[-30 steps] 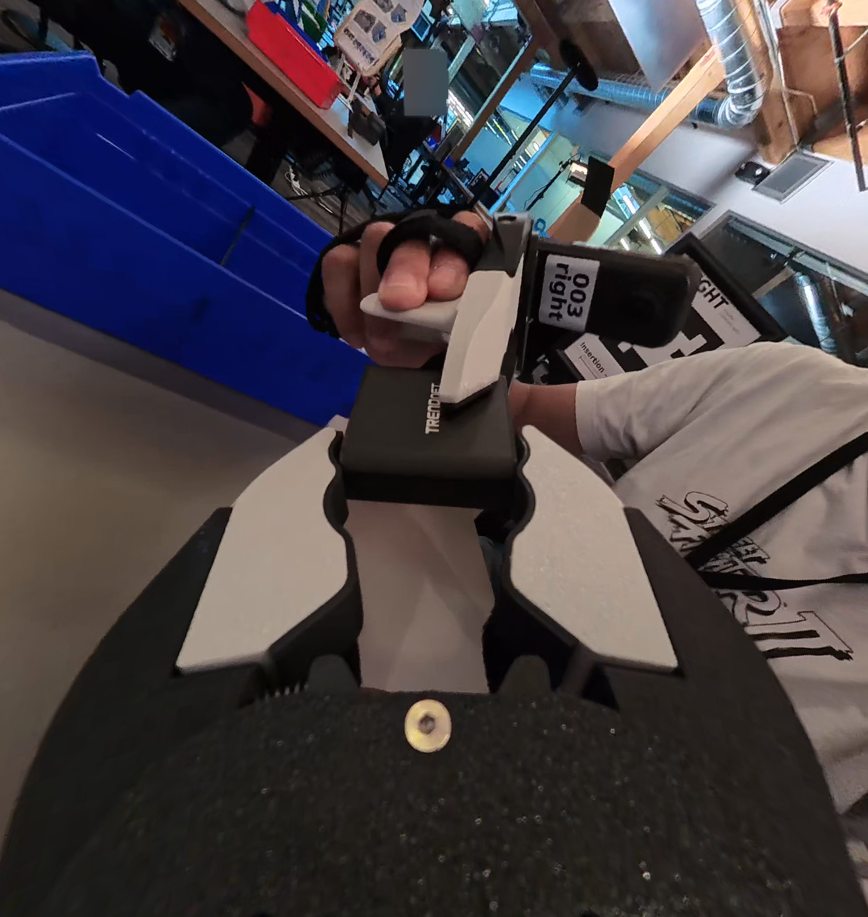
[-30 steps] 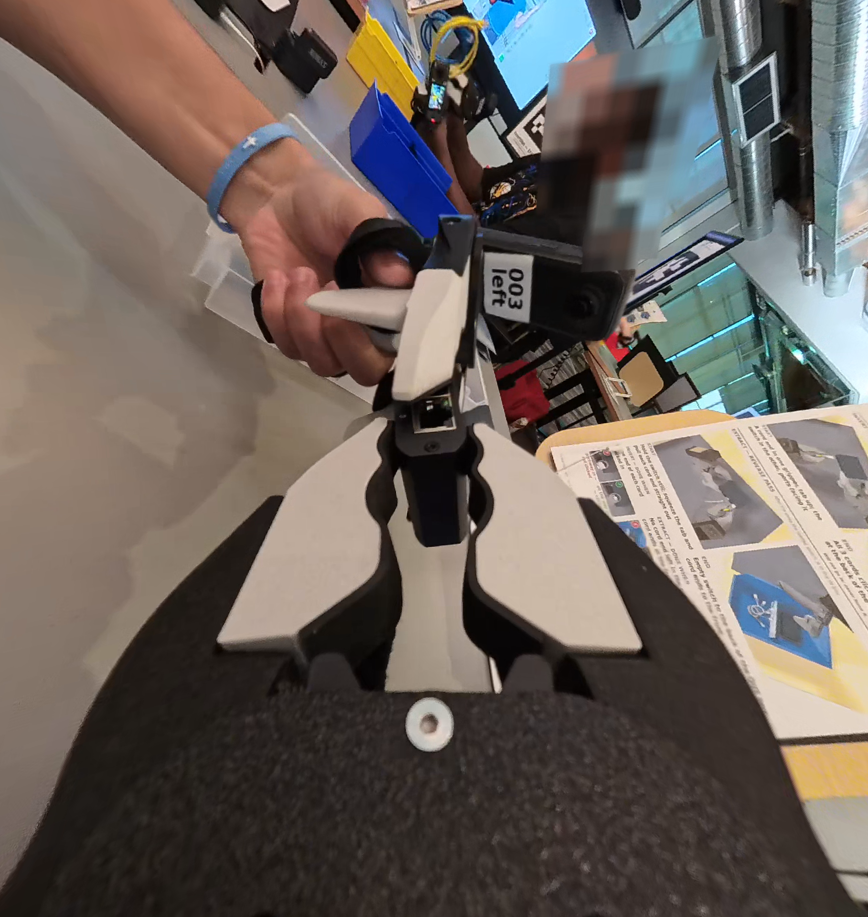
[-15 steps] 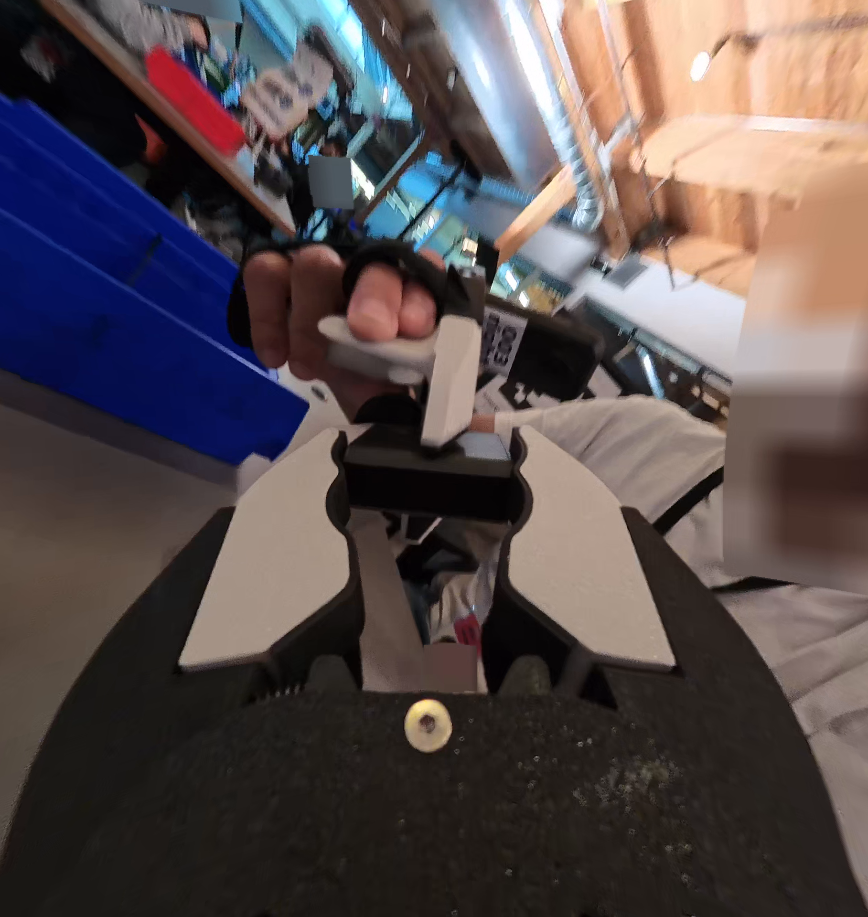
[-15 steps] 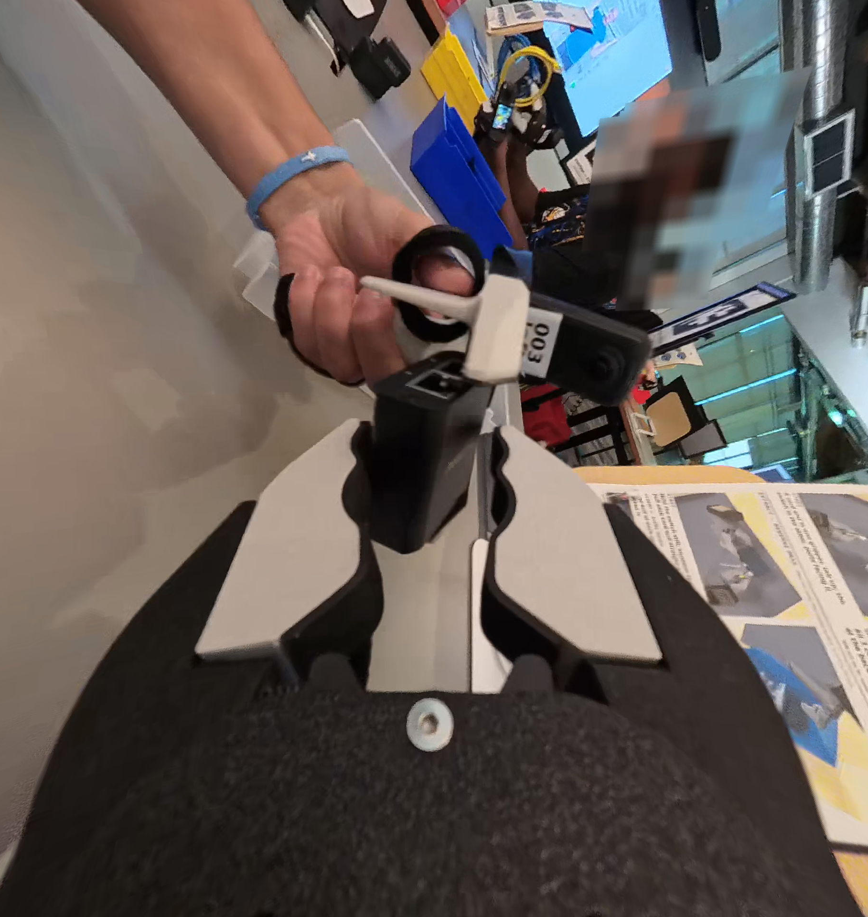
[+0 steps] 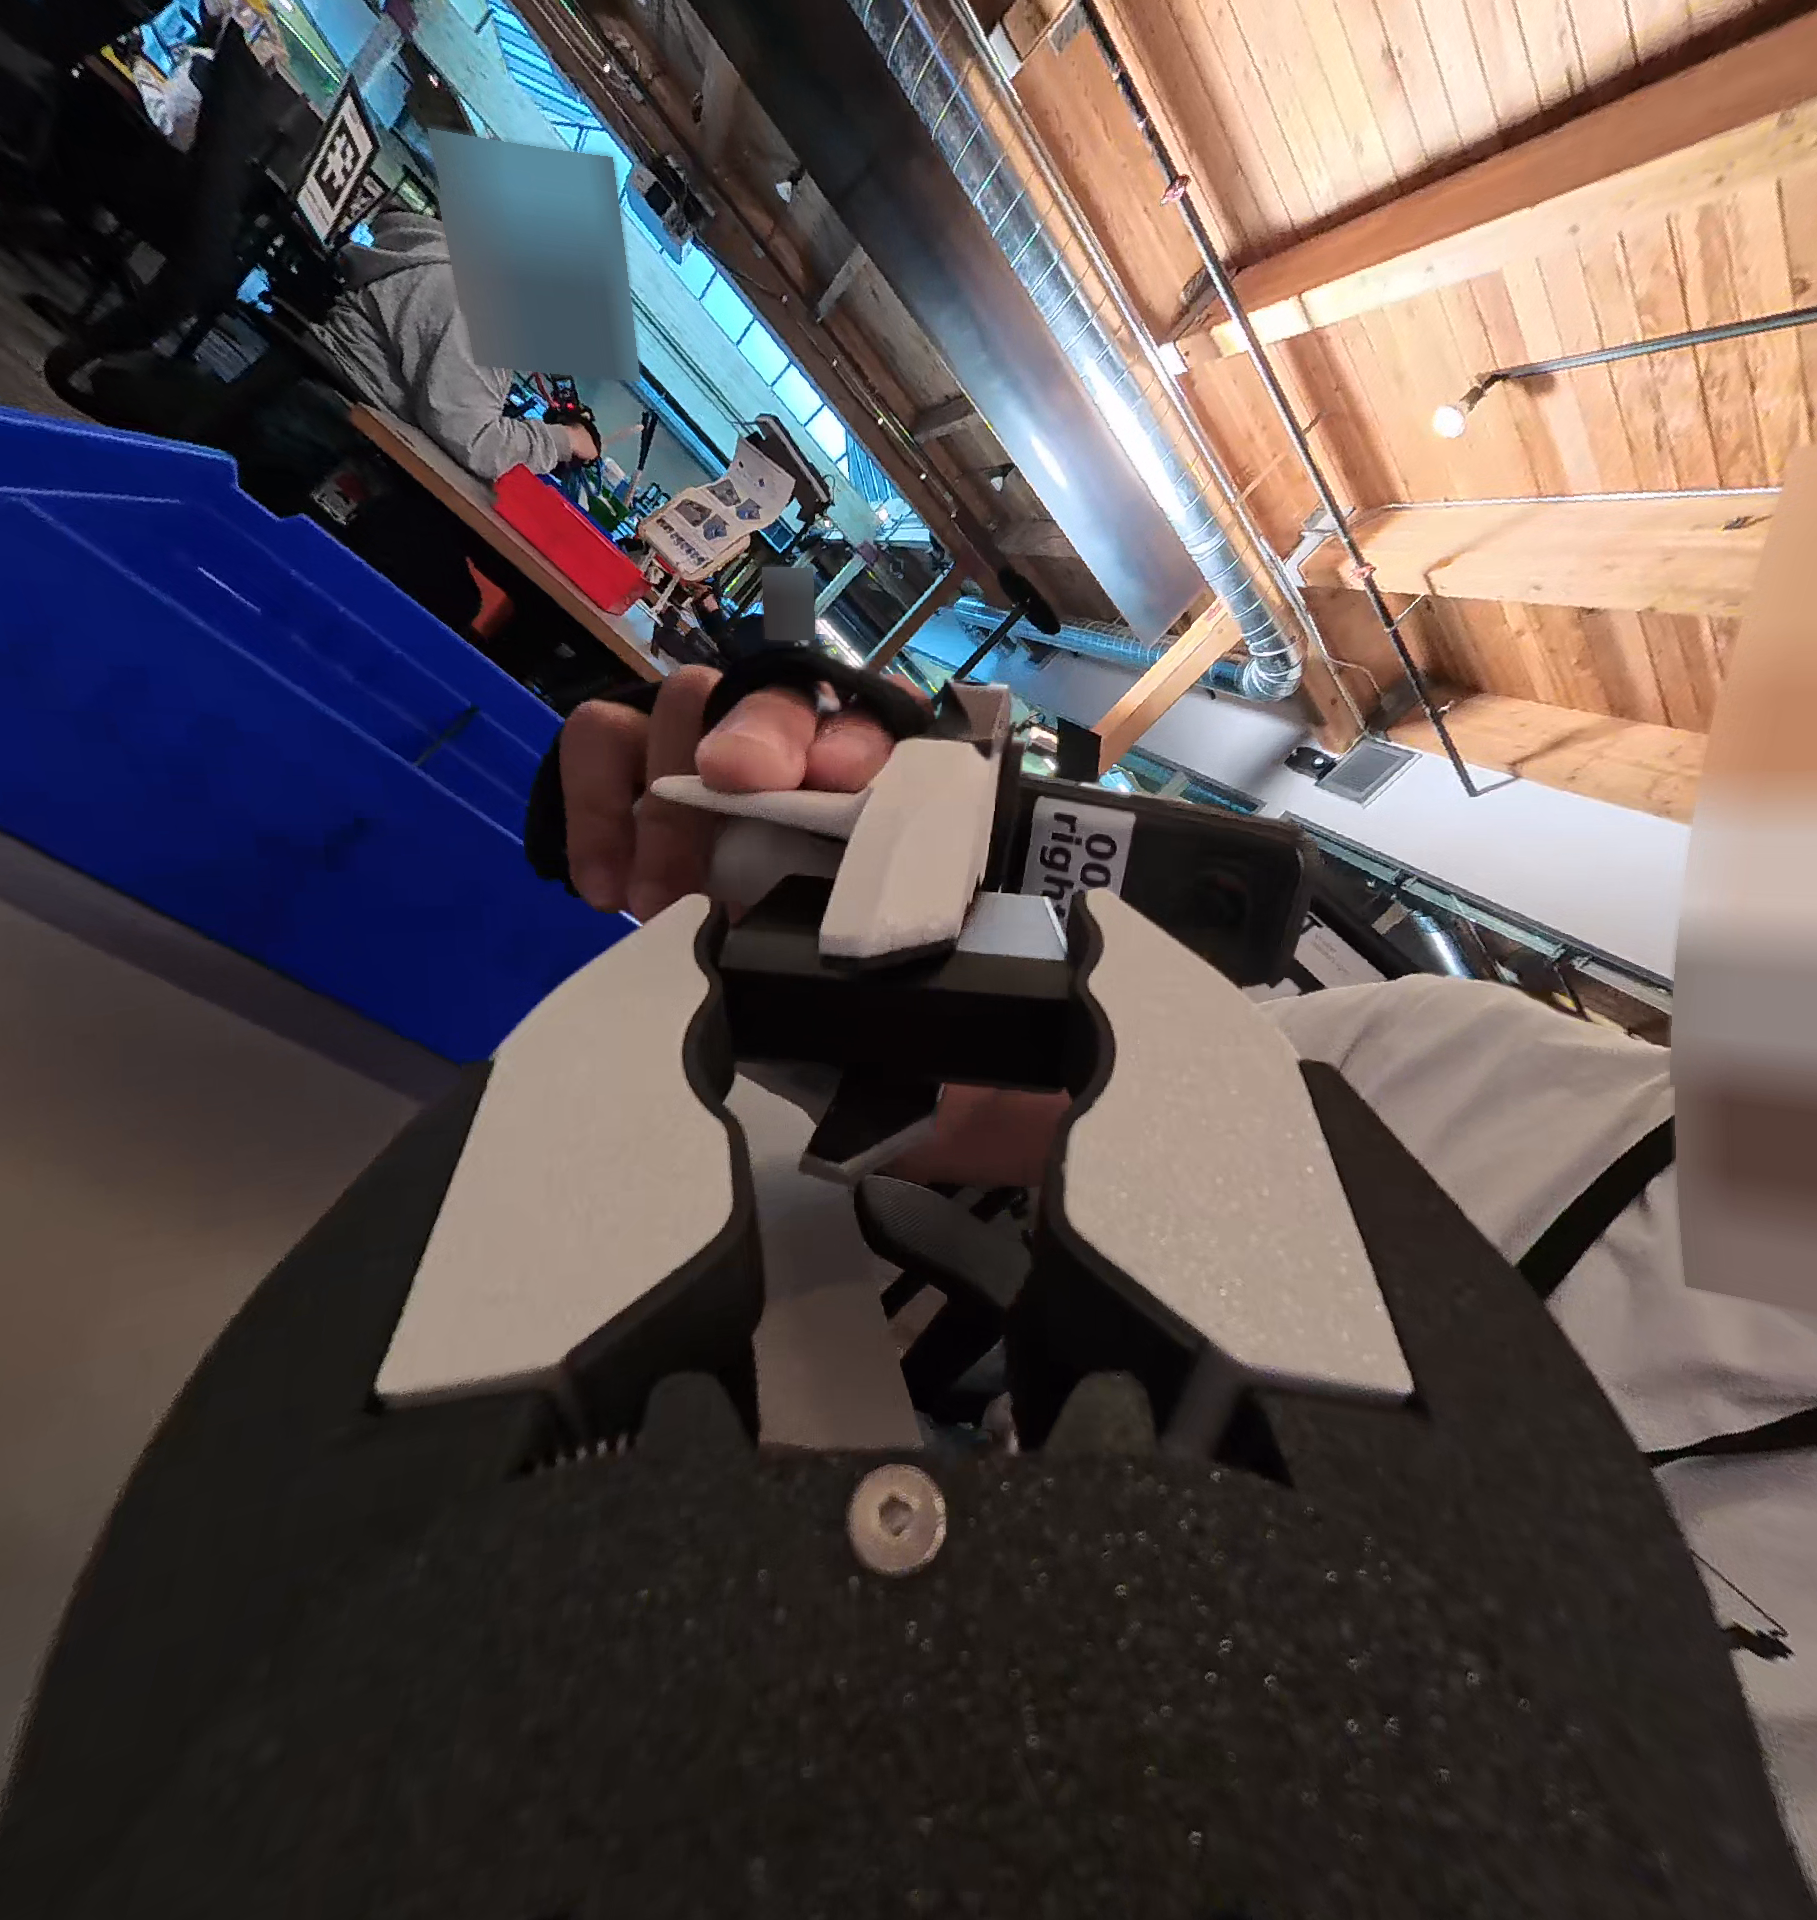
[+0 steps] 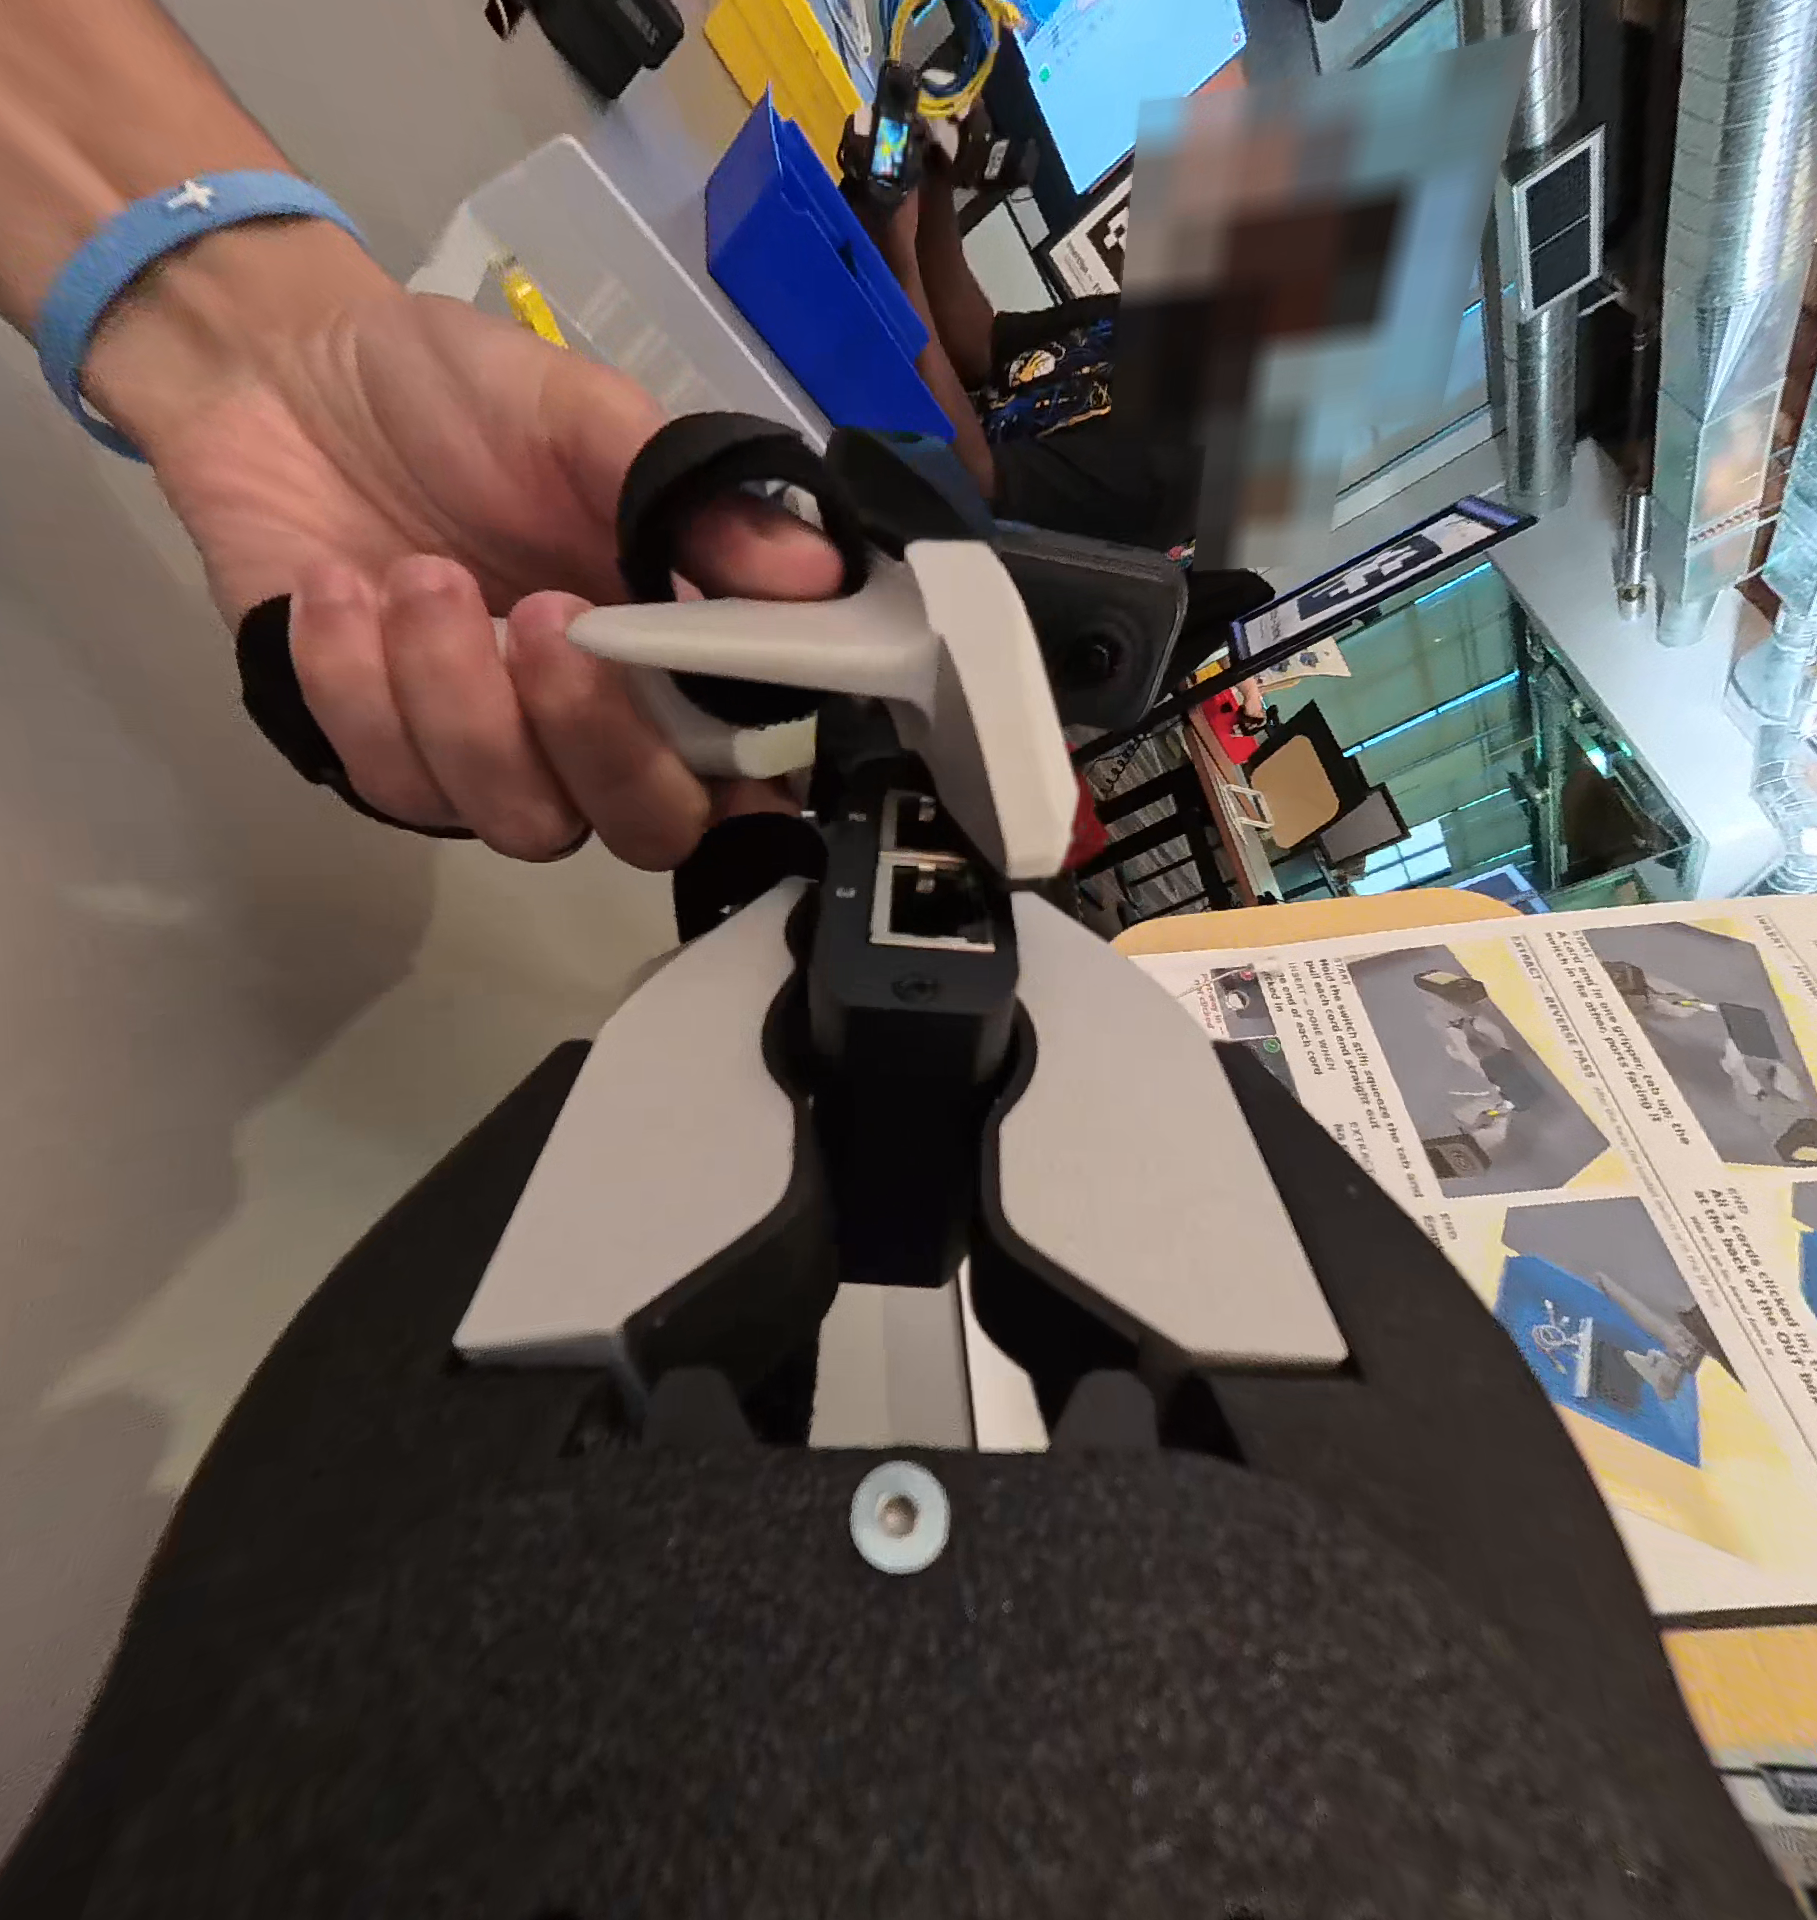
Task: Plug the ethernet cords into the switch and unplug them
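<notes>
Two hand-held grippers are closed on one black switch [image 5: 899, 1003], which is held up in the air between them, clear of the desk [image 5: 104, 1143]. The left hand-held gripper [image 5: 896, 997] is spread wide, and its two pale fingers are pressed against the switch's short ends, so that the box is spanned across its long side. The right hand-held gripper [image 6: 909, 997] is narrowed much further, and the switch [image 6: 909, 1039] is clamped across its thin dimension, the pads being pressed against its two broad faces. In the right wrist view the port face is turned toward the camera, and two open sockets [image 6: 935, 914] are seen there, one above the other; no cord is plugged into either.

Each gripper is seen from the other's camera. One finger of the right hand-held gripper is laid over the top of the switch in the left wrist view, with the person's hand [image 5: 675, 790] on its handle. A blue bin [image 5: 208, 727] is seen behind, at the far edge of the desk. An illustrated instruction sheet [image 6: 1610, 1195] is seen lying at the right in the right wrist view.
</notes>
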The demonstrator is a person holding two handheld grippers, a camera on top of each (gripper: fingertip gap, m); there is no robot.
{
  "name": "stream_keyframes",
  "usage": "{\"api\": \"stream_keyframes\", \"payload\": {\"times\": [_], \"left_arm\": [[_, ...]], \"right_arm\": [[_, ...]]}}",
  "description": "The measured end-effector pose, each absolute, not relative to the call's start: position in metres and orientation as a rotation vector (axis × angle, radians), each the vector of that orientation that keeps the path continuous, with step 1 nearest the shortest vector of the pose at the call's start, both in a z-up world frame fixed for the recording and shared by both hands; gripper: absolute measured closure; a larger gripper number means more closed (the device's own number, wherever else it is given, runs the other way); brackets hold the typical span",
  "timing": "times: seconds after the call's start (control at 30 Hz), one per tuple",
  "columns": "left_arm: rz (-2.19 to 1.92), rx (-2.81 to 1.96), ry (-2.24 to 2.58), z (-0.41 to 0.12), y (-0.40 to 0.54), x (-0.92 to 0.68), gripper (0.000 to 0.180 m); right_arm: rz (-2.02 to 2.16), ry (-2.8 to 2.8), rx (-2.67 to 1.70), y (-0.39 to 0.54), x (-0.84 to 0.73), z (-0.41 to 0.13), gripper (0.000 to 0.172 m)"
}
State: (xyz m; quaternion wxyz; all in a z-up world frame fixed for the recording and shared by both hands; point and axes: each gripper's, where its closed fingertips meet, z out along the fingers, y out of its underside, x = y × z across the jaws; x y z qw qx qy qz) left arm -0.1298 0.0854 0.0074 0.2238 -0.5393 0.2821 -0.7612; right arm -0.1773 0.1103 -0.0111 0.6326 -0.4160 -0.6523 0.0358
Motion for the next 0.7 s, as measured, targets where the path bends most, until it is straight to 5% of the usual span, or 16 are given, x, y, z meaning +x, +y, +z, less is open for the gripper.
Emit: {"api": "stream_keyframes", "payload": {"times": [0.7], "left_arm": [[-2.100, -1.493, 0.758, 0.010, 0.090, -0.133, 0.120]], "right_arm": [[0.102, -1.490, -1.023, 0.113, -0.179, -0.010, 0.145]]}}
